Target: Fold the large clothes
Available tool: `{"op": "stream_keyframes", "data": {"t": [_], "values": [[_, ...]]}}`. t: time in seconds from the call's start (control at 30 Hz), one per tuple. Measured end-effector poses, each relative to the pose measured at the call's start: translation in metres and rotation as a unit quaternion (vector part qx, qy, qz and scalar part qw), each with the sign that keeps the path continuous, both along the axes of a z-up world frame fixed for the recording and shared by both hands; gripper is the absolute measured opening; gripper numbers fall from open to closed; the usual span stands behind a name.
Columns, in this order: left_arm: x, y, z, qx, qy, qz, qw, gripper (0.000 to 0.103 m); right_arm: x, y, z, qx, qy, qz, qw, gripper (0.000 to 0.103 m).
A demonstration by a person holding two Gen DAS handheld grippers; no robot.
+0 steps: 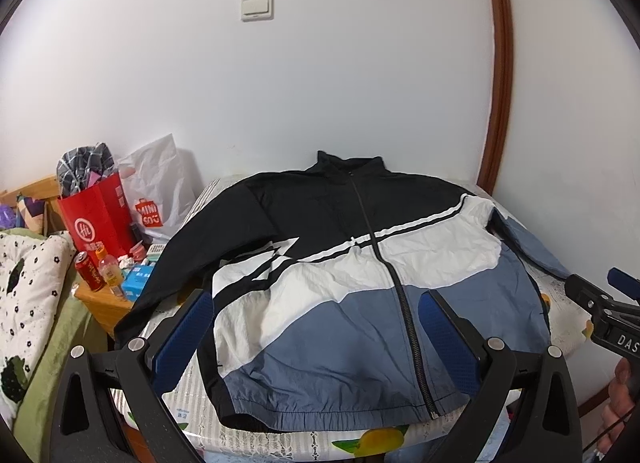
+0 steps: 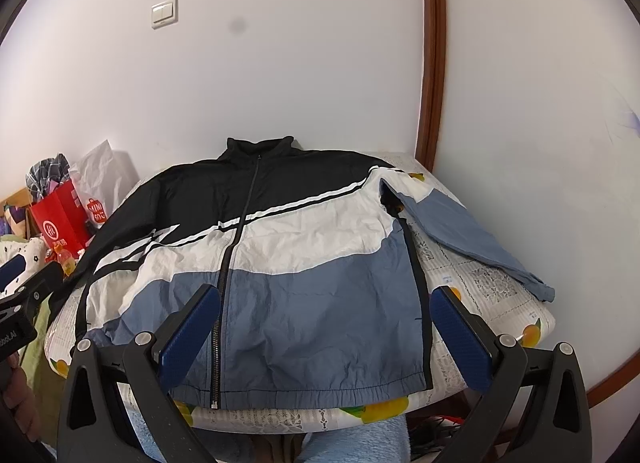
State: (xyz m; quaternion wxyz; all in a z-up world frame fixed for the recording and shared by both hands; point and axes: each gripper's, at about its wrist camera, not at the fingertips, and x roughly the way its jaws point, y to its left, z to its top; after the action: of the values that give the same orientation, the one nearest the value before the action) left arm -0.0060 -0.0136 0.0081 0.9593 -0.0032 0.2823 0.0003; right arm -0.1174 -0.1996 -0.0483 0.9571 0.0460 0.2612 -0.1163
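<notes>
At the bottom of the left wrist view, the left claw hangs released, its blue-padded fingers spread wide over the hem and touching nothing. The right claw does the same in the right wrist view, gaping above the lower right part of the garment. Both seem poised for a first grasp, so folding has probably not begun.

The black, white and slate-blue zip-front windbreaker jacket lies face up, zipped and spread flat, hem nearest and collar farthest, a layout that suits folding the sleeves inward. It rests on a small counter covered with a lemon-print lace cloth, which it nearly fills.

The blue sleeve runs to the cloth's right edge in the right wrist view; the black sleeve droops past the left edge. Little bare cloth remains, mostly at the right.

At the left of the frame, a wooden side stand crowded with a red drink can and a red paper bag limits leftward swing. The white wall sits close behind the collar.
</notes>
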Motion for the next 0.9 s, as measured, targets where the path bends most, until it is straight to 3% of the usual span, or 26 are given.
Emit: {"op": "stream_keyframes", "data": {"t": [0.3, 0.5, 0.77, 0.9], "values": [[0.017, 0.009, -0.007, 0.008, 0.011, 0.007, 0.9999, 0.103, 0.009, -0.004, -0.005, 0.003, 0.001, -0.011, 1.000, 0.103], [0.039, 0.027, -0.019, -0.007, 0.026, 0.013, 0.9996, 0.103, 0.036, -0.002, -0.015, 0.008, 0.019, -0.005, 1.000, 0.103], [0.079, 0.073, -0.048, 0.000, 0.074, 0.050, 0.9960, 0.102, 0.085, -0.004, -0.038, 0.023, 0.071, 0.015, 0.997, 0.102], [0.097, 0.109, -0.069, -0.014, 0.102, 0.072, 0.9920, 0.102, 0.108, -0.003, -0.044, 0.027, 0.079, 0.027, 0.996, 0.093]]}}
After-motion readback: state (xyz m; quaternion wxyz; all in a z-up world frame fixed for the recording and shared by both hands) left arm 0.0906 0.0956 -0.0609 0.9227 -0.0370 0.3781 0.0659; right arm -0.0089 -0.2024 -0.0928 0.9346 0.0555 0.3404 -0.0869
